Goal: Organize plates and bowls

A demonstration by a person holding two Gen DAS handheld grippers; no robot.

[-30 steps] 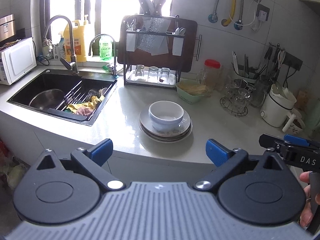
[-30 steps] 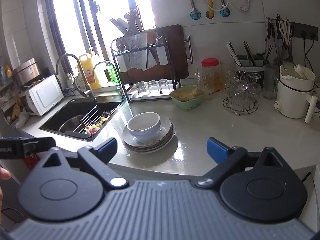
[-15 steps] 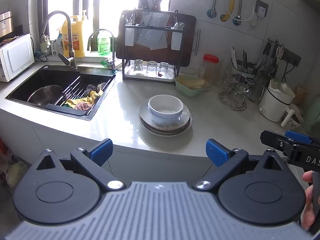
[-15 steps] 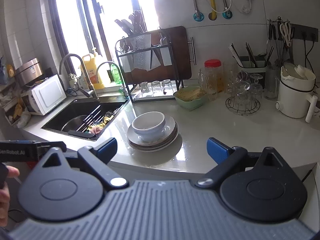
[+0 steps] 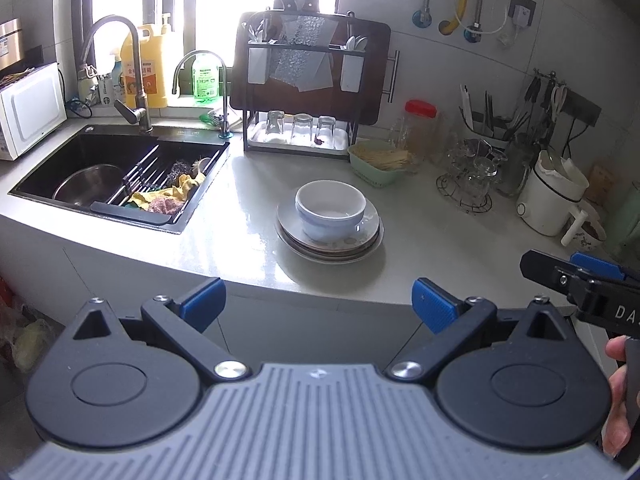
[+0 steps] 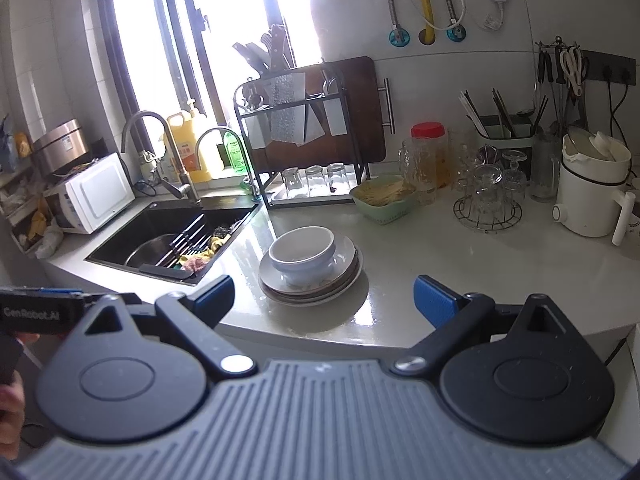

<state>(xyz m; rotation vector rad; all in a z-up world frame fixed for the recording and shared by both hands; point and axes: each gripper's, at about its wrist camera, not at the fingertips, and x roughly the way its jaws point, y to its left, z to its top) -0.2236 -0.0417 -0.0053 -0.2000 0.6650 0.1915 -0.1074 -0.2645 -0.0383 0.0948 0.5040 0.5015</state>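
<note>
**Bowl on the plate stack, both grippers spread wide and empty**

And here is the pale blue-white ceramic bowl (image 5: 330, 211), round, deep, glossy, sitting upright and dead centre on a stack of round cream plates (image 5: 362, 242). The plates lie flat, rims nested, with a faint pattern on the top one. The stack rests on the light, shiny stone countertop (image 5: 432, 256), just back from its front edge.

The left gripper (image 5: 319, 304) hangs short of that counter edge, blue-padded fingers (image 5: 202, 300) spread wide, nothing between them; the stack lies straight ahead, well apart. The right gripper (image 6: 324, 300) has its jaws wide too, empty, hovering at the counter edge, with the stack just ahead between the fingers' line and slightly left of centre.

Left of the stack lies the black sink (image 5: 120, 168), with a steel basin and rags on a drain rack. Behind the stack stands a black wire dish rack (image 5: 300, 80) with upturned glasses, and to the stack's right rear a green basket (image 5: 378, 162).
</note>
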